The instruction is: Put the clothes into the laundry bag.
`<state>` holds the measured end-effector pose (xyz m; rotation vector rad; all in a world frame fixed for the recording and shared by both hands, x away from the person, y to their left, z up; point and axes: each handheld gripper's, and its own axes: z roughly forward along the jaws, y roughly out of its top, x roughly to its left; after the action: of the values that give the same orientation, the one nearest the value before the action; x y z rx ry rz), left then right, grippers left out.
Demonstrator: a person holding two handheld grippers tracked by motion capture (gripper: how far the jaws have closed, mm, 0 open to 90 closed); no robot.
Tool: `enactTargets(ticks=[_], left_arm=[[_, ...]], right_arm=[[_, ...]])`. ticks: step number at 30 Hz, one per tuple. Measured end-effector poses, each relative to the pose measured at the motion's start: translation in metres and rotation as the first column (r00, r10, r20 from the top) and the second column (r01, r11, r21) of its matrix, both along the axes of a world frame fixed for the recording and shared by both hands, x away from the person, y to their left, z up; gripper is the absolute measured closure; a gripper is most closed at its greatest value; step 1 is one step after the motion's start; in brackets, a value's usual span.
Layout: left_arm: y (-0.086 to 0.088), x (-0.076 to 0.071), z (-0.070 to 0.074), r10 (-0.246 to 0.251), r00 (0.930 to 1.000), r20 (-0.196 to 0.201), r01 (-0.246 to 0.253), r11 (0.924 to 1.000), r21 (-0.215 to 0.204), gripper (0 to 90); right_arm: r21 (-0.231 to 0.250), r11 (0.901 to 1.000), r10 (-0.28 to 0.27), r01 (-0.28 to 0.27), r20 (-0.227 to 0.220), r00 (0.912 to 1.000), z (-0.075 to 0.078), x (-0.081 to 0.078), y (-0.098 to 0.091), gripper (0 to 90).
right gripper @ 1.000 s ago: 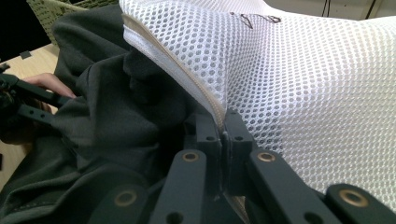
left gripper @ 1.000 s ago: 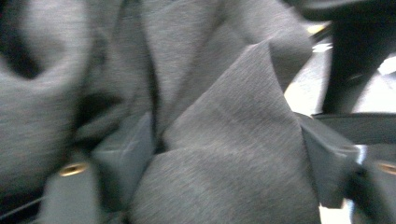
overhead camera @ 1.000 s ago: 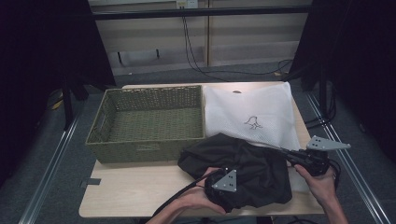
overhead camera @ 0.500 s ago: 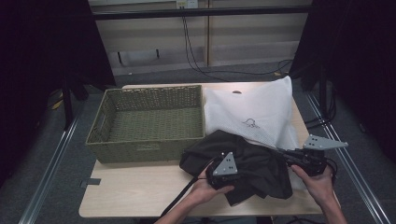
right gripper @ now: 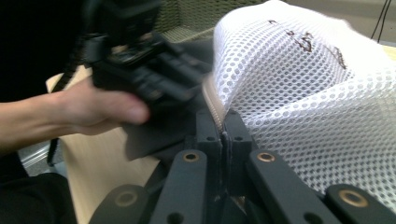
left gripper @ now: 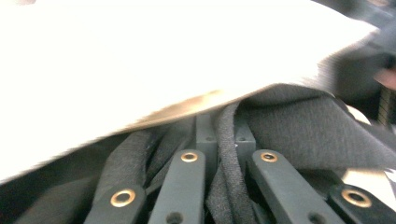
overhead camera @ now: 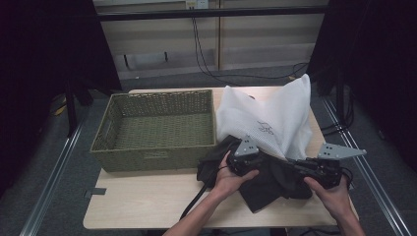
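My left claw (overhead camera: pixel 255 158) has just snapped closed on a fold of the crumpled black cloth garment (overhead camera: pixel 268 182) and risen with it. My right claw (overhead camera: pixel 290 164) lifted too, so the white mesh laundry bag (overhead camera: pixel 275 115) now stands tented off the bench (overhead camera: pixel 142 196) instead of lying flat.
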<state>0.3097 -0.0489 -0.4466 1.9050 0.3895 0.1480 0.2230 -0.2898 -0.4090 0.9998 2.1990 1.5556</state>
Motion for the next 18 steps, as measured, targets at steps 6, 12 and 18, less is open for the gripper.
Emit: enactTargets(ticks=[6,12,18], left_arm=[[-0.005,0.01,-0.016,0.058,0.9981,-0.021,-0.057,0.9982,0.019,86.4],[-0.009,0.007,-0.024,0.038,0.9992,-0.008,-0.038,0.9986,0.036,83.8],[0.002,-0.007,-0.019,-0.062,0.9978,0.023,0.06,0.9968,0.053,60.6]], right_arm=[[-0.01,0.9999,-0.009,0.009,-0.03,0.9995,-0.008,-0.01,-0.004,88.1],[-0.097,0.9944,-0.051,0.041,-0.097,0.994,-0.042,-0.009,-0.007,88.0],[-0.144,0.988,-0.077,0.055,-0.15,0.9858,-0.065,0.002,-0.008,88.1]])
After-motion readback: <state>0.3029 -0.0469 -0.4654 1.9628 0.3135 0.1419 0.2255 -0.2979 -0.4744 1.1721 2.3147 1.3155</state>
